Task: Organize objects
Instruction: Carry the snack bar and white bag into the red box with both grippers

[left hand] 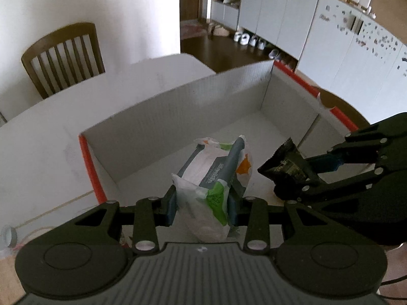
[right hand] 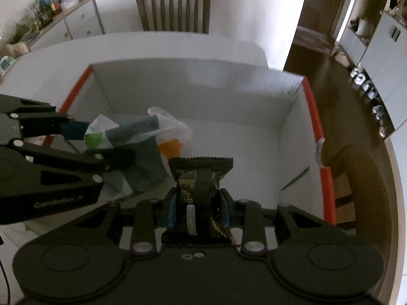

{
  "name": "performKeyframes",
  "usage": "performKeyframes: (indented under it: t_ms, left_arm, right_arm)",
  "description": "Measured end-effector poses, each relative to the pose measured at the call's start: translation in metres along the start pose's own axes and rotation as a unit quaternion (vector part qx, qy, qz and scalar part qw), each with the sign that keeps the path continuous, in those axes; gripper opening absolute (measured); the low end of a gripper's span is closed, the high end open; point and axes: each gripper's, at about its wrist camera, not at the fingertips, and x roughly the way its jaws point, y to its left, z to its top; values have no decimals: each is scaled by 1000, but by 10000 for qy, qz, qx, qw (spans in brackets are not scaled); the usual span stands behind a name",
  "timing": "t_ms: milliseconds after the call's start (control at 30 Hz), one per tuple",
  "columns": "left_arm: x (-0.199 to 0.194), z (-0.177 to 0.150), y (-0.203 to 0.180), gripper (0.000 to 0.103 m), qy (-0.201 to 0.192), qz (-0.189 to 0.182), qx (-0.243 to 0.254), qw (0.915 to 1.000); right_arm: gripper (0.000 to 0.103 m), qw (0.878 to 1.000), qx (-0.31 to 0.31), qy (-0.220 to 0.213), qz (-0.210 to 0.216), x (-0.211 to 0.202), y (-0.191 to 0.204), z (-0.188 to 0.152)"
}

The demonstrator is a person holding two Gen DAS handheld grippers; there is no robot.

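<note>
A white cardboard box [left hand: 178,106] with orange-red rims stands open on the white table; it also shows in the right wrist view [right hand: 203,91]. My left gripper [left hand: 202,203] is shut on a white, green and grey plastic packet [left hand: 216,175] and holds it above the box's near side. The packet also shows in the right wrist view [right hand: 142,132]. My right gripper [right hand: 197,207] is shut on a black snack packet [right hand: 201,180] over the box, just right of the left gripper. The black packet shows in the left wrist view [left hand: 285,165].
A wooden chair [right hand: 173,7] stands at the table's far side. The white table [left hand: 51,132] extends left of the box. A roll of tape [left hand: 9,236] lies at the table's near left. White cabinets [left hand: 279,12] and shoes line the far wall.
</note>
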Motion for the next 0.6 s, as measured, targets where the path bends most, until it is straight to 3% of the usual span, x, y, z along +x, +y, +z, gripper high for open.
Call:
performKeyframes:
  t_ms: [433, 600]
  left_arm:
    - [21, 4, -12, 39, 371, 152, 164, 9991]
    - [28, 4, -20, 44, 530, 124, 195, 9983]
  right_arm:
    - [34, 9986, -25, 504, -152, 31, -1, -8]
    - [37, 9985, -34, 548, -60, 29, 1, -11]
